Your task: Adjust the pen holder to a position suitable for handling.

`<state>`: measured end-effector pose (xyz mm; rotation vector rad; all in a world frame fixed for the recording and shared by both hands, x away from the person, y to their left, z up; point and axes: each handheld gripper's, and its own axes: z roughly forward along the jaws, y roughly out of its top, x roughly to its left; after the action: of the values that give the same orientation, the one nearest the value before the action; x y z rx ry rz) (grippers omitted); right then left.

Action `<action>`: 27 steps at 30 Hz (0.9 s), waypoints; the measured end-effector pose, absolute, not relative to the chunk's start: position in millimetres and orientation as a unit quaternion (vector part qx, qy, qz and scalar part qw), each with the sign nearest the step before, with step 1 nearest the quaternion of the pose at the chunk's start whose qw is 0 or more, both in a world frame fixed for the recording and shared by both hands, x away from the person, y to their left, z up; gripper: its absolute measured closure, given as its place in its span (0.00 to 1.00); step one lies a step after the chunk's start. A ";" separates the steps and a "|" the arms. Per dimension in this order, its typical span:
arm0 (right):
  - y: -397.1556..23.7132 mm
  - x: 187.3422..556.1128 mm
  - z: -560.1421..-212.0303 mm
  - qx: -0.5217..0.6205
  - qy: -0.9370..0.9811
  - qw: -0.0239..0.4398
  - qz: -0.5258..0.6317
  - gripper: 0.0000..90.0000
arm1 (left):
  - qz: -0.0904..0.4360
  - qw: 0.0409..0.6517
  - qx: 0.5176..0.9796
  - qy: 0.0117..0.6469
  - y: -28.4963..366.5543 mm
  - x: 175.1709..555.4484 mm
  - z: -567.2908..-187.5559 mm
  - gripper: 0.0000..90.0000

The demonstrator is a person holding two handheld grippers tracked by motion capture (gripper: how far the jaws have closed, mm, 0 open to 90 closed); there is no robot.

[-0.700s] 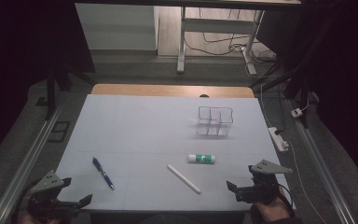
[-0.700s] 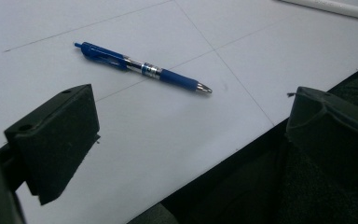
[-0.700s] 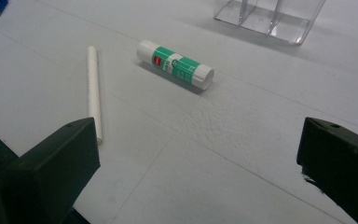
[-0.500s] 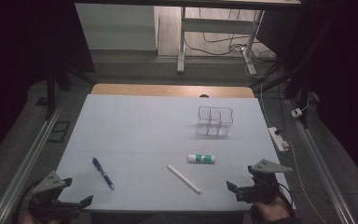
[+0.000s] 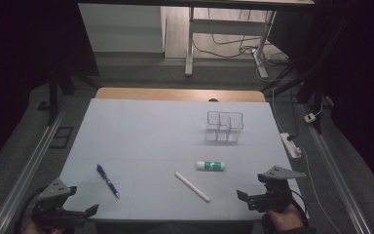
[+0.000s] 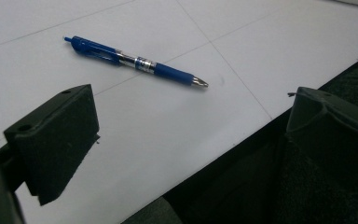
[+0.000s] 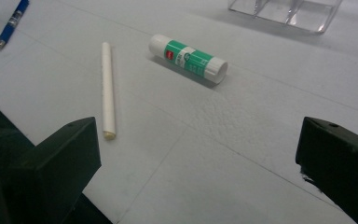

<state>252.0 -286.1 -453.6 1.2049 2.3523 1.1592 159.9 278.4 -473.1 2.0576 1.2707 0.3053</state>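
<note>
1. A blue pen (image 5: pixel 107 181) is seen lying on the white bench (image 5: pixel 141 141) near its front left, with a white stick (image 5: pixel 192 186) toward the front centre.
2. A green-and-white glue stick (image 5: pixel 211 165) is laid just behind the stick; a clear divided organiser (image 5: pixel 224 126) stands farther back.
3. The left gripper (image 5: pixel 88 212) is held empty at the front-left edge, jaws spread apart.
4. The right gripper (image 5: pixel 246 199) is held at the front right, jaws likewise parted, nothing between them.
</note>
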 end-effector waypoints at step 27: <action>-275.5 259.8 -448.1 0.371 0.819 0.111 0.423 0.00 | 0.111 0.350 0.790 0.491 280.7 159.1 -473.9 0.02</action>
<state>259.8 -275.5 -448.1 1.0896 2.4070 1.2429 159.1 280.7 -473.9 2.0456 1.2720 0.2878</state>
